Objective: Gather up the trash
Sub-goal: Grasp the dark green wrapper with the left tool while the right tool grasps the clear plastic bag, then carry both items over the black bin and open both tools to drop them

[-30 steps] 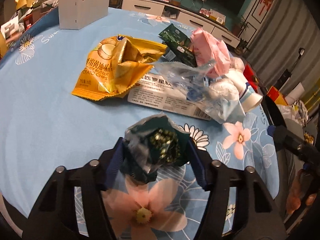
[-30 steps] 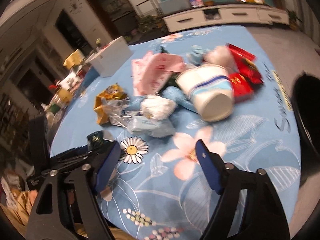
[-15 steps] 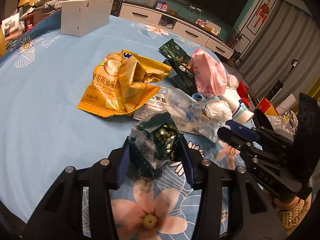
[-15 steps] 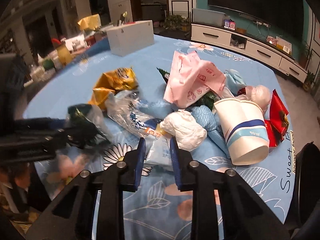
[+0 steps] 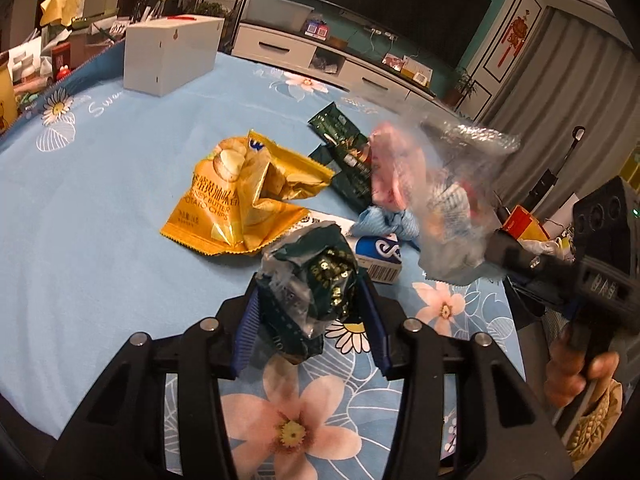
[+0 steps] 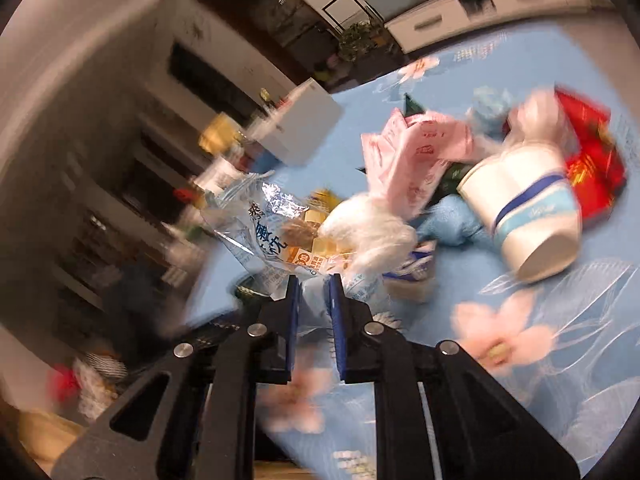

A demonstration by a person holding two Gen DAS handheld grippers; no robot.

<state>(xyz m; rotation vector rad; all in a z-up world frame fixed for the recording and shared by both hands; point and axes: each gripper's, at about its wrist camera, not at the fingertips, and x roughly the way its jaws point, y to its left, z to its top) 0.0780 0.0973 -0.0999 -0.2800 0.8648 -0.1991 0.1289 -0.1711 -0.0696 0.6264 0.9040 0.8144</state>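
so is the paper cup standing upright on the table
No, the paper cup lies tipped on its side on the blue tablecloth, its base turned toward the right wrist camera.

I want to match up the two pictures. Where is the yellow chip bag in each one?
Left wrist view: the yellow chip bag lies on the blue cloth, middle left, just beyond the dark green wrapper in the left hand-held gripper.
Right wrist view: only a blurred yellow bit shows near the middle, behind the clear plastic bag that the right hand-held gripper is closing on.
Shared landmark: the white box at the far table edge.
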